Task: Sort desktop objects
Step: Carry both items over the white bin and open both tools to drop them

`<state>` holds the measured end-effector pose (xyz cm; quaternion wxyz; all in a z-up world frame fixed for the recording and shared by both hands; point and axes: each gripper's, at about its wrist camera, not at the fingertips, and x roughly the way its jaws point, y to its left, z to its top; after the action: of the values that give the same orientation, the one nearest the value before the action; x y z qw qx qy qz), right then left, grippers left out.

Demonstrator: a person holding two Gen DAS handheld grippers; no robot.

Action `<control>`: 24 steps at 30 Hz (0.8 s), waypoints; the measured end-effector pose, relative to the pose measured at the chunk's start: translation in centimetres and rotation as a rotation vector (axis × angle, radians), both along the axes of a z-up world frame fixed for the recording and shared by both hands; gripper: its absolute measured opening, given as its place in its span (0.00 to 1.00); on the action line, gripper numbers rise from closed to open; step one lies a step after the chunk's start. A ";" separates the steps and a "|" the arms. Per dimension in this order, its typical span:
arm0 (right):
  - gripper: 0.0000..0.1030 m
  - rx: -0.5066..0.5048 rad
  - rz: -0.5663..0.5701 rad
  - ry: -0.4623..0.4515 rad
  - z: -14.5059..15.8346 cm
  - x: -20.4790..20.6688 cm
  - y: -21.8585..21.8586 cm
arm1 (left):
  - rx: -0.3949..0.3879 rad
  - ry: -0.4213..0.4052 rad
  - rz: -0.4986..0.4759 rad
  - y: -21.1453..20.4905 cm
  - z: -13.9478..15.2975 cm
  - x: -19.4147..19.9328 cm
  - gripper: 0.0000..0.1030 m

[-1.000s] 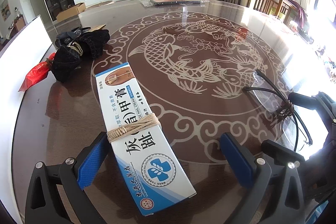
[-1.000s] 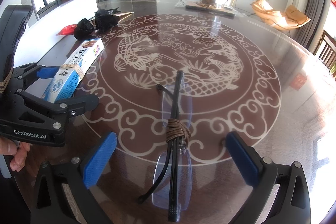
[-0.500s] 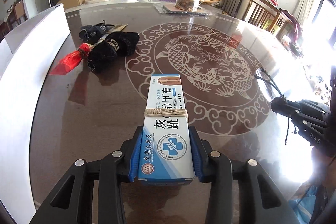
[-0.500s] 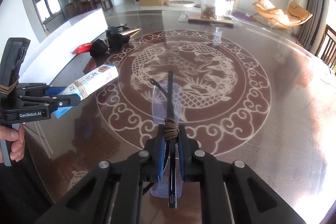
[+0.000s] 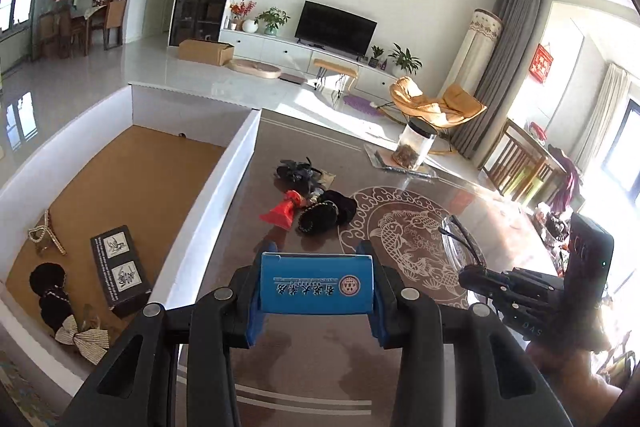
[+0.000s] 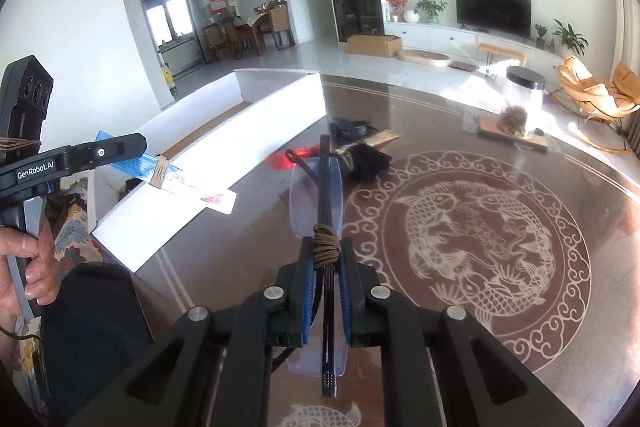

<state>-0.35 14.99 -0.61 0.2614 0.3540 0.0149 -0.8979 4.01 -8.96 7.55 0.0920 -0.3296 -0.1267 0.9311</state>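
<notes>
- The left gripper (image 5: pixel 316 289) is clamped on a blue and white ointment box (image 5: pixel 316 283) bound with twine; its blue end flap carries Chinese writing and a round seal, too small to read
- "GenRobot.AI" is printed on the left gripper's body in the right wrist view, where the ointment box (image 6: pixel 172 181) juts over the near wall of the white storage box (image 6: pixel 224 183)
- The right gripper (image 6: pixel 327 269) is closed tight on folded glasses (image 6: pixel 326 187) wrapped with brown cord
- A second ago both sets of jaws stood wide apart, with box and glasses lying on the table (image 6: pixel 460 163); now both are lifted clear of it
- The dark card box (image 5: pixel 120 269) inside the storage box bears calligraphy panels, unreadable
</notes>
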 end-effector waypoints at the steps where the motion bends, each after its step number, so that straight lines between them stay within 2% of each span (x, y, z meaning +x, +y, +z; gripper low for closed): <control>1: 0.12 -0.012 0.020 0.012 0.7 -0.2 -1.2 | 0.009 0.018 0.034 -1.7 0.9 0.3 0.40; 5: 0.12 -0.059 0.122 0.051 3.7 -1.6 -7.0 | -0.012 0.066 0.183 -8.5 4.2 0.4 0.40; 8: 0.12 -0.076 0.210 0.073 5.6 -3.4 -13.1 | -0.051 0.038 0.287 -13.2 4.5 -1.4 0.40; 11: 0.12 -0.074 0.295 0.041 5.8 -5.7 -20.1 | -0.101 -0.082 0.342 -16.7 1.6 -4.5 0.40; 13: 0.12 -0.035 0.340 0.008 4.9 -7.1 -24.7 | -0.108 -0.226 0.360 -18.2 -2.2 -6.7 0.41; 15: 0.13 -0.007 0.355 -0.029 3.2 -8.4 -28.4 | -0.114 -0.349 0.408 -19.3 -5.8 -8.1 0.49; 16: 0.16 -0.008 0.371 -0.078 2.1 -9.3 -29.9 | -0.105 -0.382 0.415 -19.7 -7.3 -8.4 0.53; 18: 0.42 0.002 0.355 -0.185 -0.3 -10.8 -31.9 | -0.108 -0.417 0.451 -20.1 -9.2 -8.4 0.63; 19: 0.59 -0.004 0.338 -0.215 -1.1 -11.1 -32.3 | -0.126 -0.432 0.472 -20.3 -9.8 -8.3 0.72; 20: 0.61 -0.026 0.334 -0.226 -1.6 -11.2 -32.2 | -0.143 -0.434 0.482 -20.4 -10.2 -8.1 0.75; 22: 0.61 -0.075 0.330 -0.213 -1.6 -10.7 -31.2 | -0.161 -0.405 0.486 -20.4 -10.3 -7.5 0.75; 24: 0.68 -0.123 0.333 -0.182 -1.4 -10.0 -29.1 | -0.176 -0.365 0.503 -20.6 -9.9 -6.5 0.76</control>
<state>-10.35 -14.14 -1.99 0.4277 0.4099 -0.0055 -0.8056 -2.53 -29.57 -2.37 -0.1941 -0.4562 -0.1378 0.8574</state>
